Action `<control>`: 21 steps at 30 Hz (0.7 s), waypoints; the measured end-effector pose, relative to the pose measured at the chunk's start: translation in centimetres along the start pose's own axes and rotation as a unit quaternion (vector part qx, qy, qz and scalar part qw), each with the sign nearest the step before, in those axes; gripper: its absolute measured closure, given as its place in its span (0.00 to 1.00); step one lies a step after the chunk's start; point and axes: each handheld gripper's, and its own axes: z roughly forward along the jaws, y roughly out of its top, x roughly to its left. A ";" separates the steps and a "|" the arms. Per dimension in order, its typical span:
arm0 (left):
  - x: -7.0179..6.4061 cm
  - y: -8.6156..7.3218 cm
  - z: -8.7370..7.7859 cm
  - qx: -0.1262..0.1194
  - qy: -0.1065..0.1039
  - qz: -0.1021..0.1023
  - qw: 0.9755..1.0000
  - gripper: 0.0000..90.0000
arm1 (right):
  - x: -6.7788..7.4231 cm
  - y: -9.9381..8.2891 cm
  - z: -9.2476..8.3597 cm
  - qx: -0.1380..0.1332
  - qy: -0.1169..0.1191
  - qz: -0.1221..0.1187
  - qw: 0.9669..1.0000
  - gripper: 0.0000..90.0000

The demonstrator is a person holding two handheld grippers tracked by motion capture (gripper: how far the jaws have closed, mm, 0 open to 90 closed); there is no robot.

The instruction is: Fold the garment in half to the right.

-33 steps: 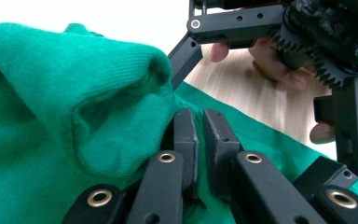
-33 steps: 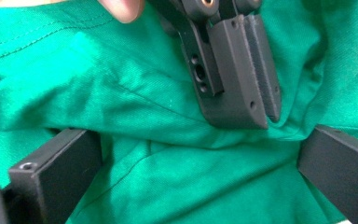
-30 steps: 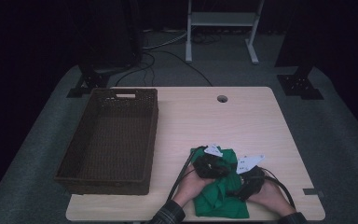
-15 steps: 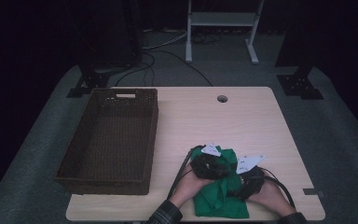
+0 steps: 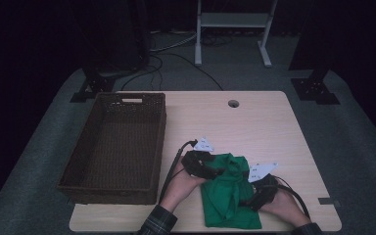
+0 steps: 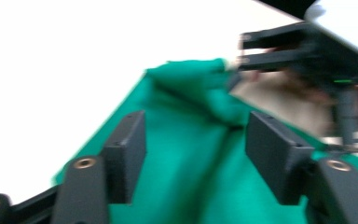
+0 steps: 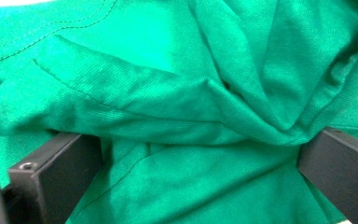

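Note:
A crumpled green cloth lies on the wooden table near its front edge. My left gripper hovers at the cloth's upper left corner. Its jaws have just been opening and stand apart, with the green cloth showing between and beyond them, untouched by the pads. My right gripper rests at the cloth's right side. In the right gripper view the jaws of the right gripper stand wide, sunk into bunched folds of the cloth. The left gripper view also shows the other gripper farther off.
A dark wicker basket stands on the left half of the table, with nothing inside it. A cable hole sits near the table's far edge. Cables trail from both grippers toward the front edge.
My left gripper has let go of the cloth, opened, and drawn up and to the left. The right gripper has stayed where it was.

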 end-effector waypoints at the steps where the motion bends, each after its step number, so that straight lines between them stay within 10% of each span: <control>1: 0.3 0.0 0.0 -0.003 0.017 -0.002 1.000 0.36 | 0.0 0.0 0.0 0.000 0.000 0.000 1.000 0.00; 11: 3.7 -0.6 1.9 0.030 0.114 -0.039 0.992 0.01 | 0.0 0.0 0.0 0.000 0.000 0.001 1.000 0.00; 21: 5.6 -2.1 3.9 0.069 0.152 -0.046 0.985 0.01 | 0.0 0.0 0.0 0.001 0.000 0.000 1.000 0.00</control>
